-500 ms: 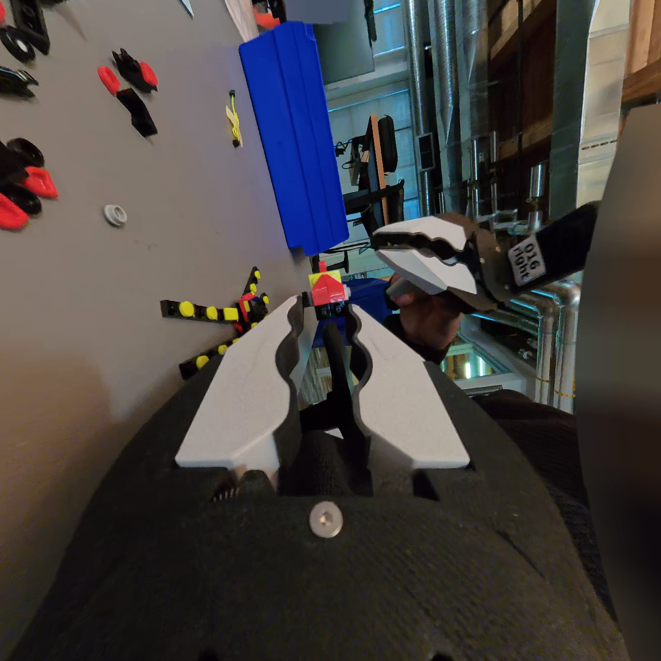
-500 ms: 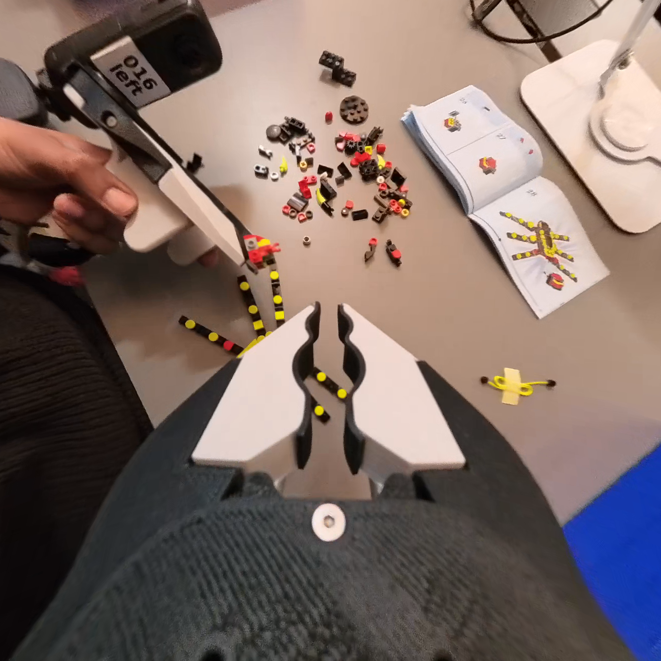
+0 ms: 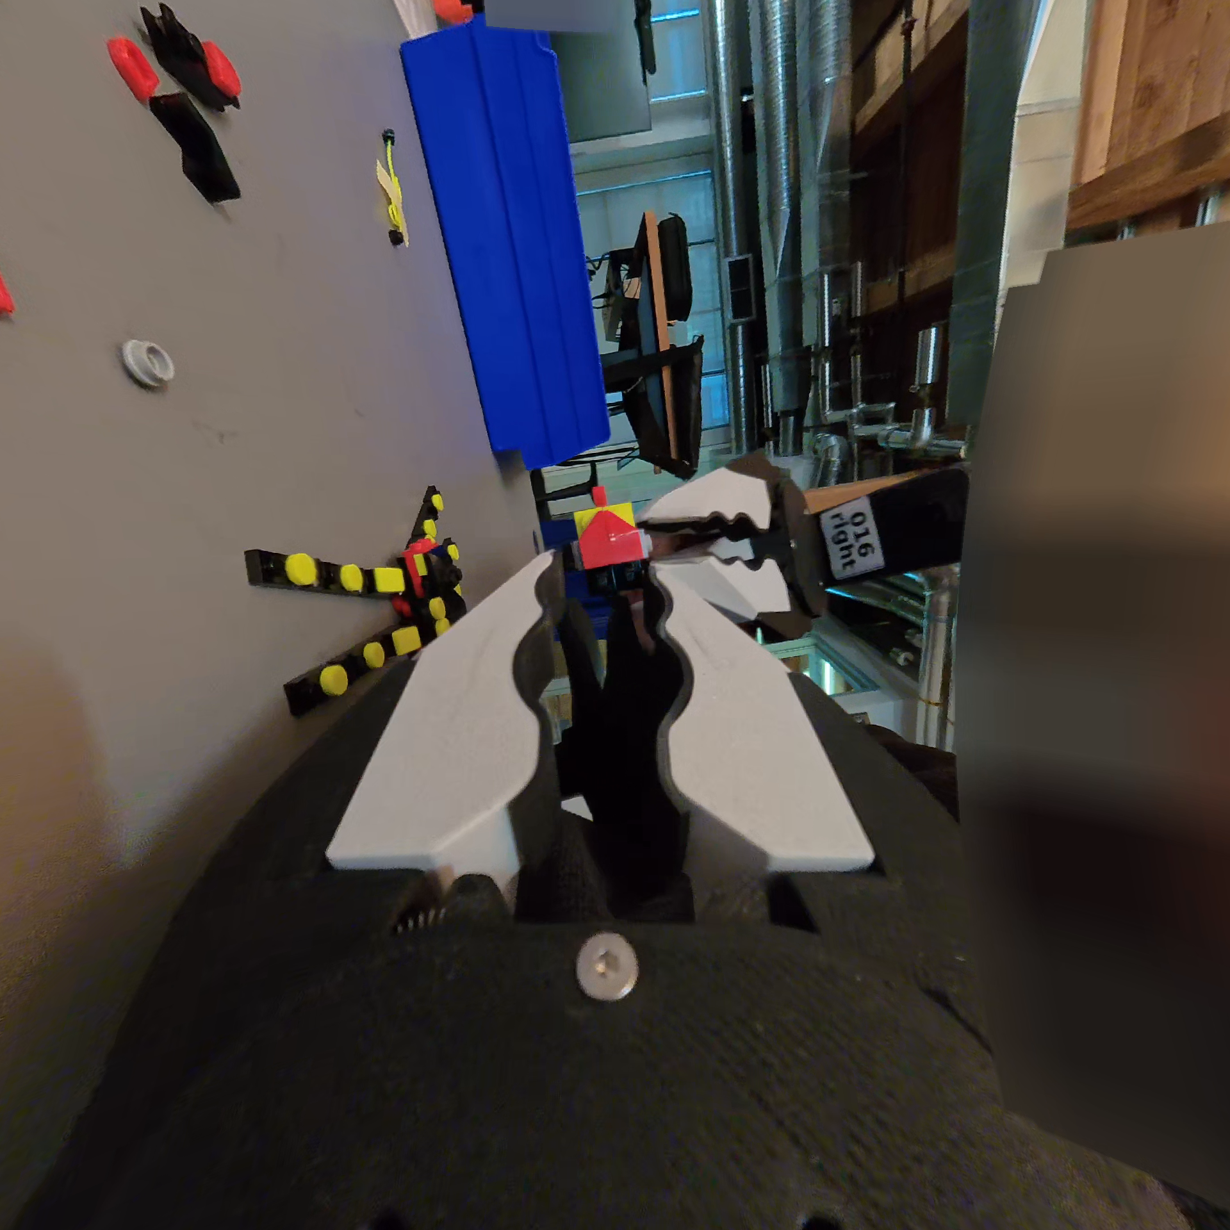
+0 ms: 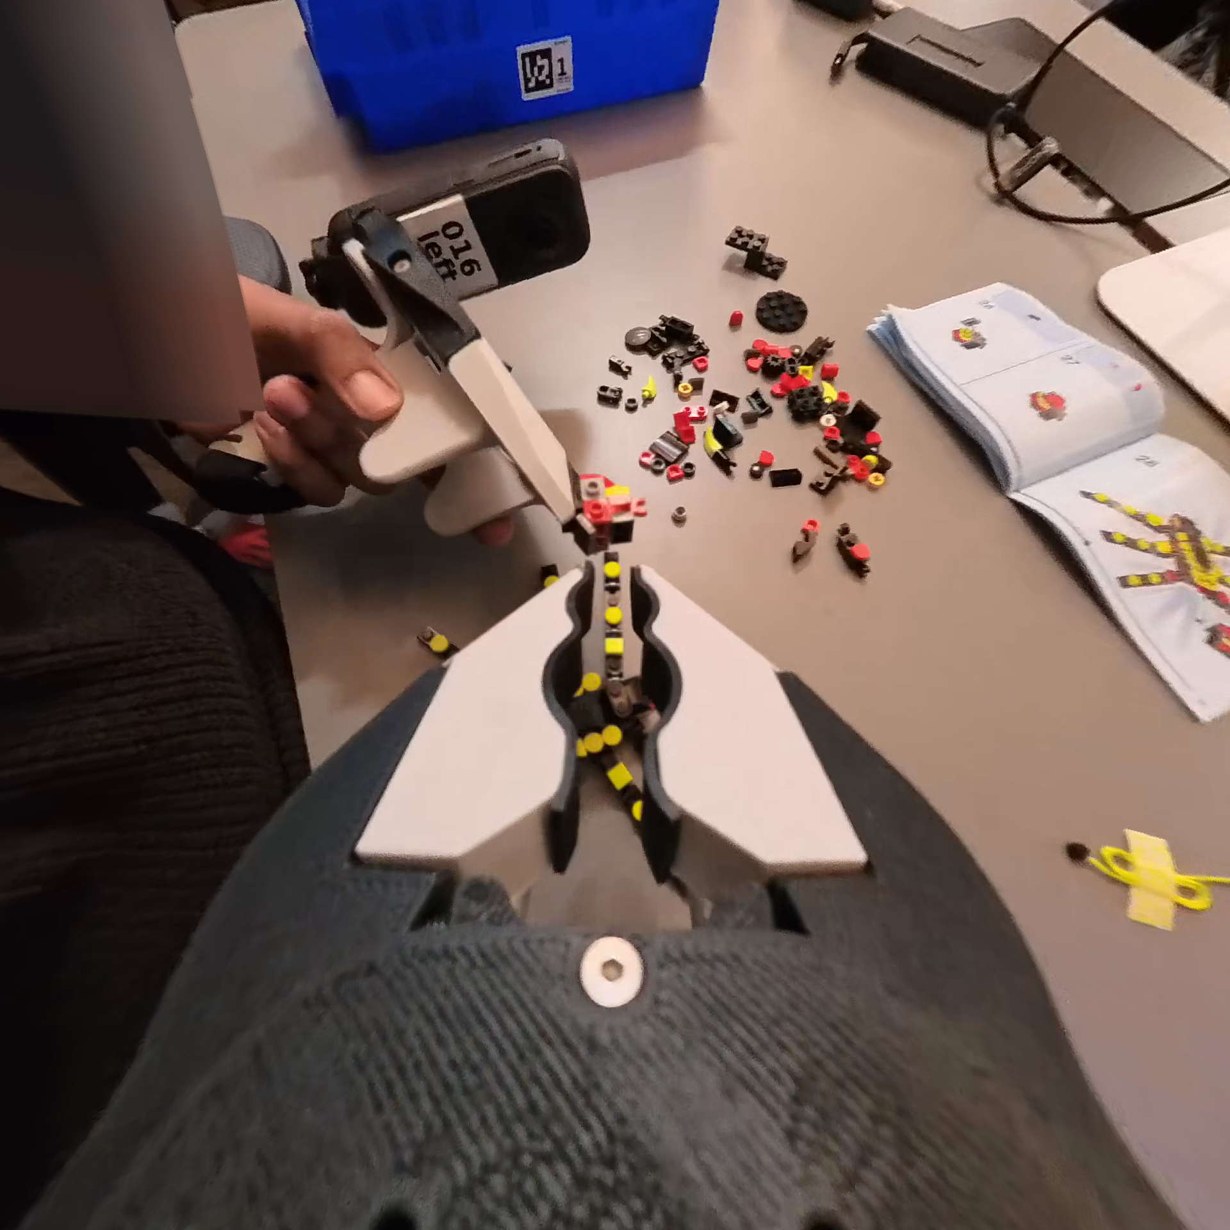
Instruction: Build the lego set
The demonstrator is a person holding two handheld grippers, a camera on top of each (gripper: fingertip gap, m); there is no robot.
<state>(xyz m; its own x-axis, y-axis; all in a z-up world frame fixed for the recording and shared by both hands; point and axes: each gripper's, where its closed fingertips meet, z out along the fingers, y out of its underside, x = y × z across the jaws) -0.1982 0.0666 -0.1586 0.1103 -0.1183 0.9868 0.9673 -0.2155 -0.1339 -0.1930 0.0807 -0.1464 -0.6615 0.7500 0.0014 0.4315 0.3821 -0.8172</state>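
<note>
Grey table [image 4: 865,665] is carrying everything. At nine o'clock, the left gripper [image 4: 576,516] is pinching a small red lego assembly [image 4: 609,509] in its tips. Centrally, the right gripper [image 4: 609,576] is hovering narrowly parted, empty, over the black-and-yellow legged model [image 4: 609,692]. Loose bricks [image 4: 765,406] are lying toward one o'clock.

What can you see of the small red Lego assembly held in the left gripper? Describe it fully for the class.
The small red assembly is a cluster of glossy plastic bricks: a red sloped piece, a yellow piece behind, black bricks beneath and a small red stud at the far end. The left gripper pinches it at its fingertips, off the grey table. The right gripper, jaws narrowly parted, sits right beside it; contact is unclear.
</note>
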